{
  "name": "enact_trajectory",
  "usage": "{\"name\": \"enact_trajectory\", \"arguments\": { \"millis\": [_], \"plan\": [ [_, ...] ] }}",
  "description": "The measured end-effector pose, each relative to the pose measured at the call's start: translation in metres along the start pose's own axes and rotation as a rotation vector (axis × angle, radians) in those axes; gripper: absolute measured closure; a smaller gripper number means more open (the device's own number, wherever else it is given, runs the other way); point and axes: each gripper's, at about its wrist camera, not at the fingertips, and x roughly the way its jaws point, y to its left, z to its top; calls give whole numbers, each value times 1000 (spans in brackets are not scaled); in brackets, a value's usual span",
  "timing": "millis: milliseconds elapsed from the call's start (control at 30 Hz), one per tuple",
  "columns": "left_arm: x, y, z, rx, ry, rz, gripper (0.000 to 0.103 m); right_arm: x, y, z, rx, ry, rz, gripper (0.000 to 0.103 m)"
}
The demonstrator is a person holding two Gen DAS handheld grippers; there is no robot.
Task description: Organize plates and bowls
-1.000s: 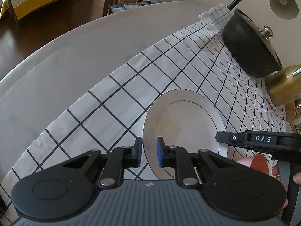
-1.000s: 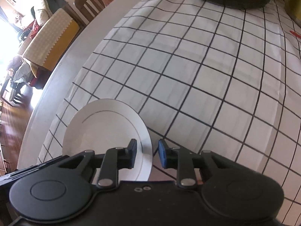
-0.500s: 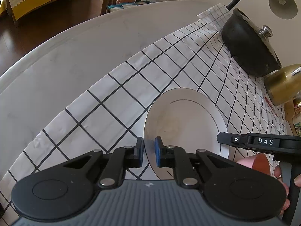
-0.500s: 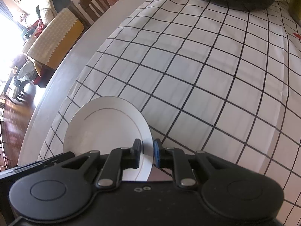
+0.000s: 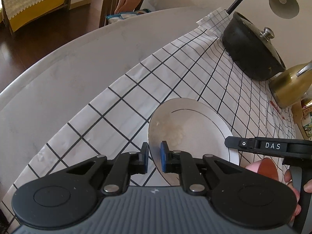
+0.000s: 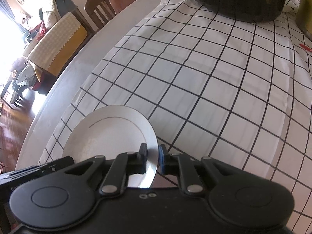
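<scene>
The big round grey counter (image 5: pixel 64 62) fills most of the left wrist view, from 7 o'clock round to 12 o'clock. A white cloth with thin black grid lines (image 5: pixel 175 74) covers the part of it from the middle out to 3 o'clock. On the cloth at 2 o'clock sits a big black pot with a glass lid and a shiny knob (image 5: pixel 251 46). Just beside the pot, at 3 o'clock, is a round gold kettle (image 5: pixel 290 89), and a grey bendy lamp (image 5: pixel 282 2) leans over the pot at 1 o'clock.

The round white plate with a thin dark ring (image 5: pixel 195 130) is on the cloth, near the counter edge close to the person. In the left wrist view it is just right of the middle.

The left tool (image 5: pixel 154 156) pinches the plate's rim at the plate's 8 o'clock side, one blue pad on each face of the rim. The right tool (image 6: pixel 153 157) pinches the rim at the plate's 4 o'clock side in the right wrist view; its jaws have just been closing onto that rim. In that view the rim by the right tool looks a little raised off the cloth. A bit of a hand (image 5: pixel 292 177) shows at 4 o'clock in the left wrist view, holding the right tool's handle.
</scene>
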Motion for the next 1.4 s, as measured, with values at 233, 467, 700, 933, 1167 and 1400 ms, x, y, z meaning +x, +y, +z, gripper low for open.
{"name": "enact_trajectory", "arguments": {
  "millis": [233,467,700,933,1167,1400],
  "plan": [
    [-16,0,4,15,-25,-9,92,-15,5,0,-19,-28,28,93],
    [-43,-4,0,45,-48,-29,92,-40,12,-6,-32,-51,37,93],
    [-77,-9,-9,73,-65,-51,92,-72,24,-20,-36,-88,30,94],
    [-110,-7,-29,97,-72,-73,92,-101,38,-45,-31,-114,11,94],
    [-140,2,-54,121,-65,-101,92,-126,57,-81,-14,-142,-18,94],
    [-170,15,-82,167,-50,-114,92,-144,76,-124,25,-155,-26,94]
  ]
}}
